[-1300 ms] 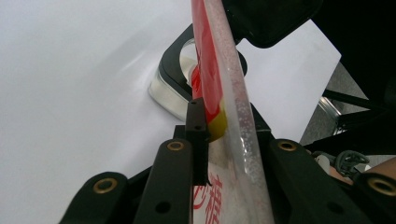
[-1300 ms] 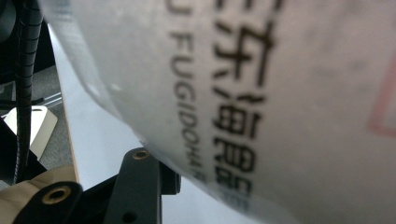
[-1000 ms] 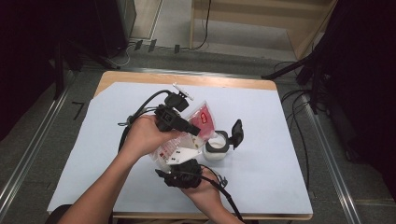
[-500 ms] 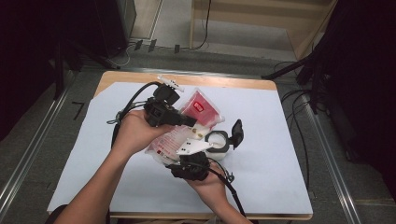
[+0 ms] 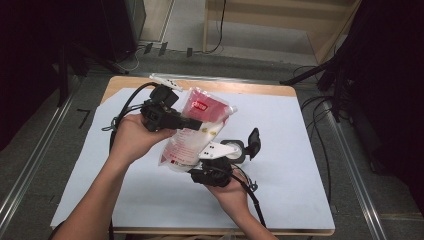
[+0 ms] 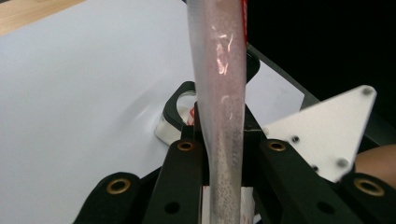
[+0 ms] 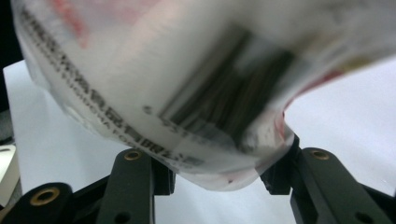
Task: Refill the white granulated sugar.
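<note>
Left hand-held gripper point(image 5: 192, 122): jaws closed on pouch point(image 5: 192, 131) edge, mid-height. Pouch: held tilted above white sheet point(image 5: 300, 150) on desk point(image 5: 260, 89). Right hand-held gripper point(image 5: 212, 160): jaws spread wide around pouch bottom; contact not discernible.

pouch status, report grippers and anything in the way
Left gripper shut on pouch edge. Right gripper open around its bottom corner. Pouch held above the table. Nothing in the way.

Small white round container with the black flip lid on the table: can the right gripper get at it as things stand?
Probably not right away. The right gripper has the red and white plastic pouch between its fingers, and the left gripper is clamped on it too. The small white round container sits just beside it, path open once the pouch is released.
</note>
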`<control>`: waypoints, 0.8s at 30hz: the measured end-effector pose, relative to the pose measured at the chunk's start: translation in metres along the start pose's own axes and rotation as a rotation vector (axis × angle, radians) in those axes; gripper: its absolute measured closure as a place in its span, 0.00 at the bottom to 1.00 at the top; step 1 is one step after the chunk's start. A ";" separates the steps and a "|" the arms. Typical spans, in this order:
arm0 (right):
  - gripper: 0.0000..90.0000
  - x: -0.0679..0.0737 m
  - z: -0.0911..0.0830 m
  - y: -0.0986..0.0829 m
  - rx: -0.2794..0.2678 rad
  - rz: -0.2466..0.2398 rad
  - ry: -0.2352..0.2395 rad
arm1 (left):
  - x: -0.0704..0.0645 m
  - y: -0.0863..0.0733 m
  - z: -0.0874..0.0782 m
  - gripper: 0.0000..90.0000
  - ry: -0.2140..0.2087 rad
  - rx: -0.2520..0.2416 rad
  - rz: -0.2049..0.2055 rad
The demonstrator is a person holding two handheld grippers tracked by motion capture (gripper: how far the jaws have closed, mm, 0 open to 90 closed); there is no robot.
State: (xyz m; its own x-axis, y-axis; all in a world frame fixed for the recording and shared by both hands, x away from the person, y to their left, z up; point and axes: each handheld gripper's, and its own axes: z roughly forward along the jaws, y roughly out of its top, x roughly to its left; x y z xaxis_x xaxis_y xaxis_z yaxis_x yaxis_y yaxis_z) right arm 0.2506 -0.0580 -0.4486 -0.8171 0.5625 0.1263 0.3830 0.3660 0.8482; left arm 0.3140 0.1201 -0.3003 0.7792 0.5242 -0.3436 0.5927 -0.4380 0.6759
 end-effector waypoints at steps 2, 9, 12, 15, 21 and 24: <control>0.62 -0.005 -0.001 -0.001 -0.007 0.032 -0.005 | -0.001 -0.001 -0.004 0.95 -0.004 -0.004 0.002; 0.62 -0.017 -0.006 -0.002 -0.012 0.115 -0.014 | 0.001 -0.004 -0.015 0.97 -0.004 -0.007 0.032; 0.62 -0.014 -0.004 -0.002 -0.003 0.110 -0.001 | 0.002 -0.004 -0.016 0.99 0.007 -0.002 0.039; 0.62 -0.011 -0.001 -0.002 0.007 0.100 0.020 | 0.005 -0.005 -0.015 1.00 0.009 -0.001 0.027; 0.61 -0.014 0.004 -0.005 0.055 0.124 0.053 | 0.012 -0.006 -0.027 1.00 0.048 -0.041 0.010; 0.61 -0.015 0.005 -0.005 0.055 0.133 0.060 | 0.020 -0.008 -0.030 1.00 0.093 -0.042 0.000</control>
State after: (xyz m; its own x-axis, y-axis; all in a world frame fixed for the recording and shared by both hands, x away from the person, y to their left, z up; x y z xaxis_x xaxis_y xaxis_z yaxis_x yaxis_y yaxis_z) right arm 0.2626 -0.0646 -0.4573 -0.7816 0.5636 0.2673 0.5109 0.3325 0.7928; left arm 0.3186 0.1559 -0.2933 0.7559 0.5904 -0.2829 0.5821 -0.4082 0.7033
